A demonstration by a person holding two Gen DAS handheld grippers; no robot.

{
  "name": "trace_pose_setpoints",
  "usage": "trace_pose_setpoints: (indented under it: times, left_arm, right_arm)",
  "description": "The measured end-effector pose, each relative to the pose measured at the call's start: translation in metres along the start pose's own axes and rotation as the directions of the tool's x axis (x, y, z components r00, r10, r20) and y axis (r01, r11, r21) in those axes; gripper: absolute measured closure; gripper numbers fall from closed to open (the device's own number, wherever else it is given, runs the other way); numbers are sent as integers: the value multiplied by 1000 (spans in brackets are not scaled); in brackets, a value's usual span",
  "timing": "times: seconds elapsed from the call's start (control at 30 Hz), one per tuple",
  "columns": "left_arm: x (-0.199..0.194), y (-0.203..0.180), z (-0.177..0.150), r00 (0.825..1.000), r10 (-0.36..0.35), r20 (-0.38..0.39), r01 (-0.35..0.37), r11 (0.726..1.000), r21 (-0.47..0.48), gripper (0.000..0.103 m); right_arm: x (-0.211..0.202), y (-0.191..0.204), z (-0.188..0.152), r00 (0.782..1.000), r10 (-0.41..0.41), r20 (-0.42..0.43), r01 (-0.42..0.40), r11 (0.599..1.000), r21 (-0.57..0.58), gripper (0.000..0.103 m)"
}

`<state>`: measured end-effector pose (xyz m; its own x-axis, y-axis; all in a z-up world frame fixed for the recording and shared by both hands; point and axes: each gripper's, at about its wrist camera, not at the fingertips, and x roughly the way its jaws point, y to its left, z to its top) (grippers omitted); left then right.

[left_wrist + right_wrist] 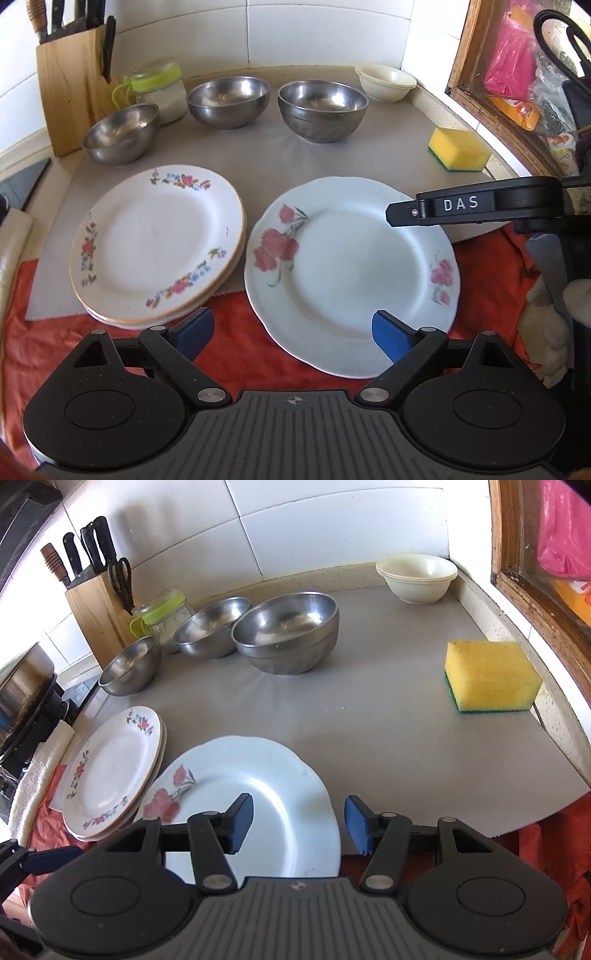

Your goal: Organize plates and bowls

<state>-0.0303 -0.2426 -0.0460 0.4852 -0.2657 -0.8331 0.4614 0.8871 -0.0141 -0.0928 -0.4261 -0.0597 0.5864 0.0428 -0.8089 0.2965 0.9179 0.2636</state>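
Stacked floral plates (157,243) beside bowls (322,110)

The big plate (351,273) is pale blue with pink flowers. The sponge (491,675) is yellow, the cloth (229,354) red.

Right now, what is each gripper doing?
Left gripper: open, holding nothing, over the near edge of the blue plate.
Right gripper: open, holding nothing.

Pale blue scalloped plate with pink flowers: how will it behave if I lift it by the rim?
The pale blue scalloped ceramic plate looks rigid and glazed, so probably slippery and breakable. Its near edge overhangs the grey mat onto the red cloth, so it may tilt.
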Motion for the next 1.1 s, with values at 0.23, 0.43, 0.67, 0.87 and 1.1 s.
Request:
trace_pose_setpoints:
  times: [0.23,0.43,0.67,0.87,1.1]
  left_arm:
    - [5,-6,-8,999,-18,-31,17,999,-45,8]
    - [11,-9,-11,999,-22,-45,18,997,-80,8]
    - [19,-7,-11,998,-33,-46,27,992,-126,8]
    - [25,0,-6,999,-39,-31,33,986,-165,9]
    - [34,4,4,1000,-16,-26,11,982,-187,9]
  right_arm:
    - [-1,-6,-5,1000,9,-10,-10,1000,-10,46]
    - [-1,-9,-7,1000,20,-19,-21,1000,-12,46]
    - [-1,-11,-10,998,47,-28,-47,999,-10,46]
    - [1,-6,-12,996,84,-41,-85,996,-20,46]
    - [1,-11,-11,993,107,-43,-107,994,1,46]
